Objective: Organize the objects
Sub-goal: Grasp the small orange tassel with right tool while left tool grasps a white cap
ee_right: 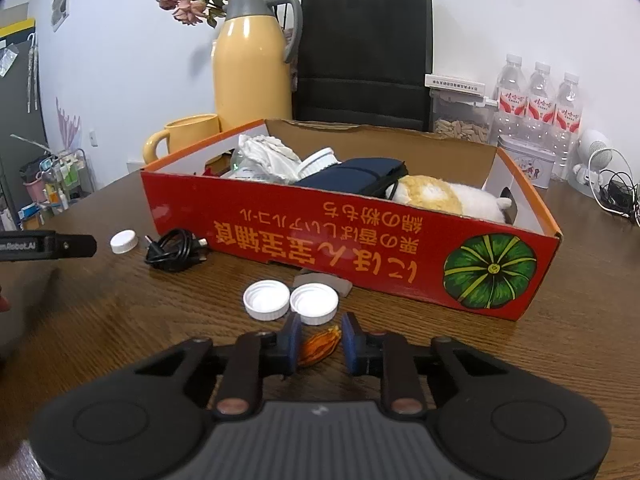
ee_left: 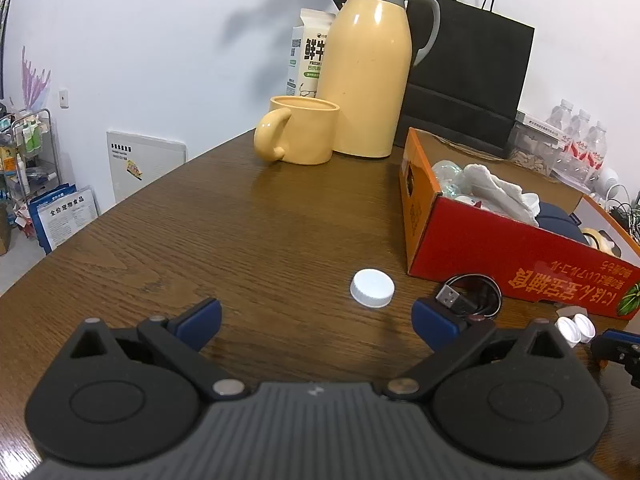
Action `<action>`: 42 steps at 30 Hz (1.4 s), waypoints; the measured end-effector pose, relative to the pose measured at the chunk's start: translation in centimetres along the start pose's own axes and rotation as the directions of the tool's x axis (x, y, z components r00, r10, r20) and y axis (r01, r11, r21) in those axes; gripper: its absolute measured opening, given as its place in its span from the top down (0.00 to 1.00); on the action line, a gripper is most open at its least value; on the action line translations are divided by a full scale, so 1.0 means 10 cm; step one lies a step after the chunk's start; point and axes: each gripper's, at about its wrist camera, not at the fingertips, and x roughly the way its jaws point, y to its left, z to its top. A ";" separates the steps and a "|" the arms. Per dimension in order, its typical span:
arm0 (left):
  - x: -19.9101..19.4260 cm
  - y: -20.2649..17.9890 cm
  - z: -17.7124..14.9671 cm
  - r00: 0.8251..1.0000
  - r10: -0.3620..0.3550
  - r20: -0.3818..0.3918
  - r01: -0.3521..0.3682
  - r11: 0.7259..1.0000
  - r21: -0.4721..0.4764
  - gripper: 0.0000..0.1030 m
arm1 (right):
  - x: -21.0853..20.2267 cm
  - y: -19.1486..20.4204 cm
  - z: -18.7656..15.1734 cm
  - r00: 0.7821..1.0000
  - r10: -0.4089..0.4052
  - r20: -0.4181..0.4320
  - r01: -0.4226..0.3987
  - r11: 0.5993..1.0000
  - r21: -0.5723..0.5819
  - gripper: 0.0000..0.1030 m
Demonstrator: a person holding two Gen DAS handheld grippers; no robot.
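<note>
Right gripper (ee_right: 319, 345) closing on a small orange-brown crinkled object (ee_right: 320, 346).

Its jaws sit narrowly apart around the object on the wooden table (ee_right: 560, 360); squeeze gently, lift clear, then carry to the red cardboard box (ee_right: 360, 256). Left gripper (ee_left: 316, 322) hovers spread wide, empty.

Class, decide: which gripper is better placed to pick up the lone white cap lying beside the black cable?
Left. The left gripper is open, with the lone white cap just ahead of its fingers. The right gripper straddles an orange object, far from that cap.

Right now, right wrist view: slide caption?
Right gripper straddles an orange wrapper near two white caps beside the red box.
</note>
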 end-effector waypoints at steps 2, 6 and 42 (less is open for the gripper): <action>0.00 0.00 0.00 1.000 0.002 0.001 -0.002 1.000 -0.002 0.00 | -0.01 -0.01 0.00 1.000 -0.001 0.005 0.001 1.000 0.005 0.82; 0.00 0.01 0.00 1.000 0.001 0.002 -0.001 1.000 -0.003 0.00 | -0.01 -0.05 0.00 1.000 0.000 0.002 0.000 1.000 0.029 0.79; 0.43 -0.36 0.18 0.993 0.065 -0.095 -0.049 0.986 0.160 0.18 | -0.11 -0.01 -0.02 0.999 0.002 0.050 -0.003 1.000 0.016 0.88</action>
